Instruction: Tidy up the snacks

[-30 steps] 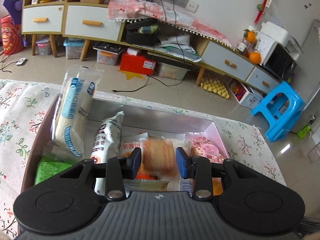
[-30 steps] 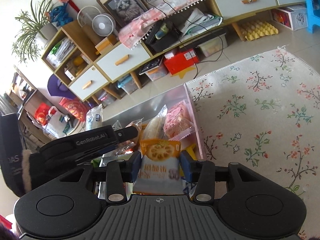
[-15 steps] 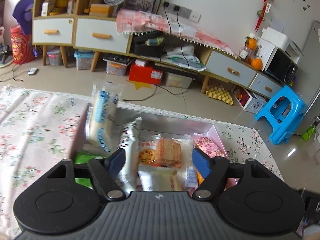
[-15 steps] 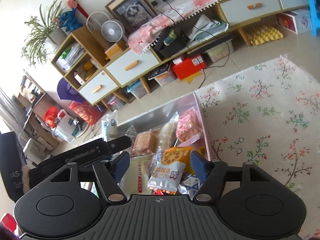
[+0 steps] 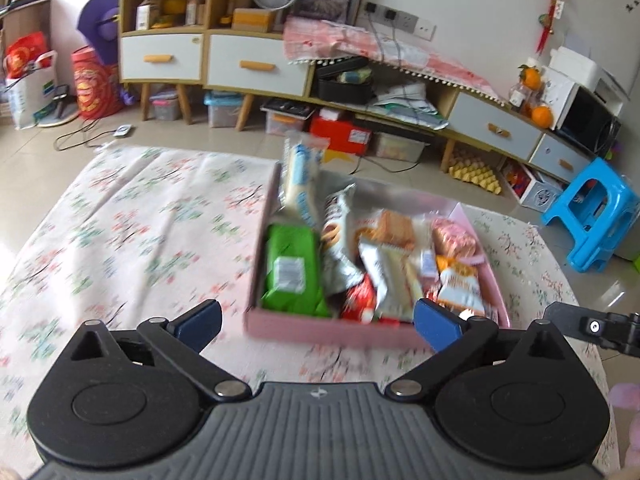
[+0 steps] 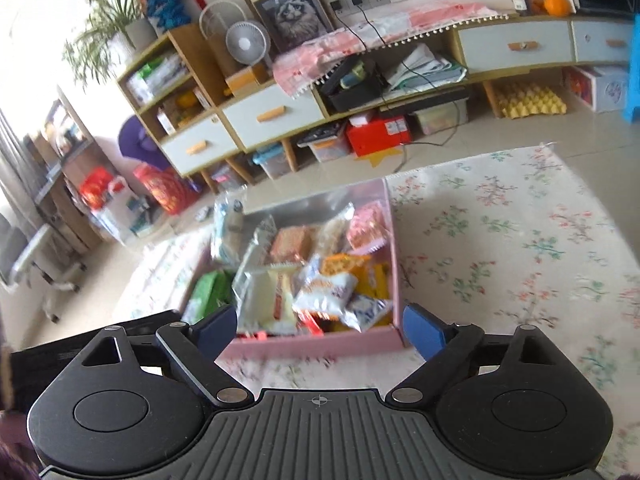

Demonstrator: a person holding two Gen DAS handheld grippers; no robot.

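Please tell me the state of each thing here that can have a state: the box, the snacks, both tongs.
Pink box: open, no lid, full.
Snacks: wrapped, piled inside the box.
Left tongs: opening, holding nothing.
Right tongs: opening, holding nothing.
Drawers: closed.

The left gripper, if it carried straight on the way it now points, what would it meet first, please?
Probably the near wall of the pink box on the floral cloth, or the snack packets just behind it, such as the red packet. The left gripper holds nothing, its fingers opening. Depth is unclear.
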